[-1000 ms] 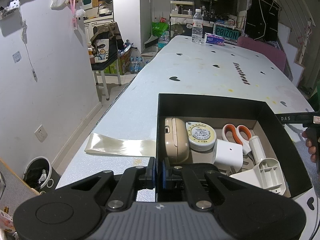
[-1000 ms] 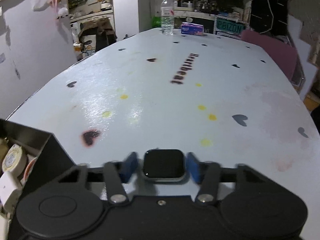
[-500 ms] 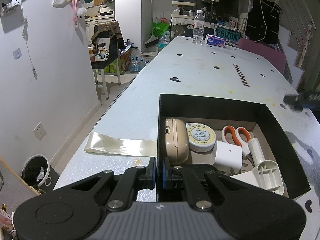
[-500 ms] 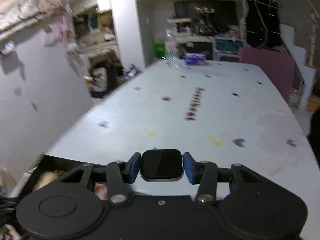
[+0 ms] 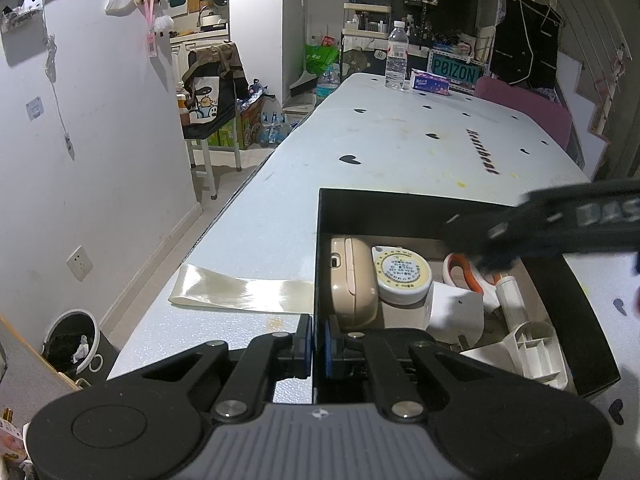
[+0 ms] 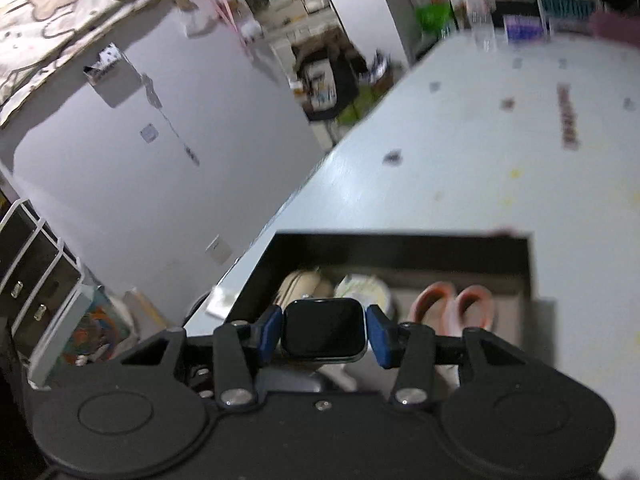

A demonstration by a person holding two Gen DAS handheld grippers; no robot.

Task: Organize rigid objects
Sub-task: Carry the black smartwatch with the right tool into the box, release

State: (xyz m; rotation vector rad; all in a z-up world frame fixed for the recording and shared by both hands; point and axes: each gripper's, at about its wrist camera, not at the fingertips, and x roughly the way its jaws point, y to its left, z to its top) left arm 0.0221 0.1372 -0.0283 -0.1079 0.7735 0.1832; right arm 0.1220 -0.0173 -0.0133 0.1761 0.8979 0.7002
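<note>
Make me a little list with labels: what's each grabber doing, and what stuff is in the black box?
left tool: shut on the near-left wall of the black box
right tool: shut on a smartwatch face, held over the box
box contents: beige case, round tape measure, orange-handled scissors, white block, white tube, white plastic holder
box place: on the white table, near edge
far end of table: water bottle, tissue pack

Right gripper [image 5: 492, 248] is motion-blurred at right of left-wrist frame, cut off by edge, hiding part of scissors [image 5: 460, 276]; right-wrist bkgd smeared.
</note>
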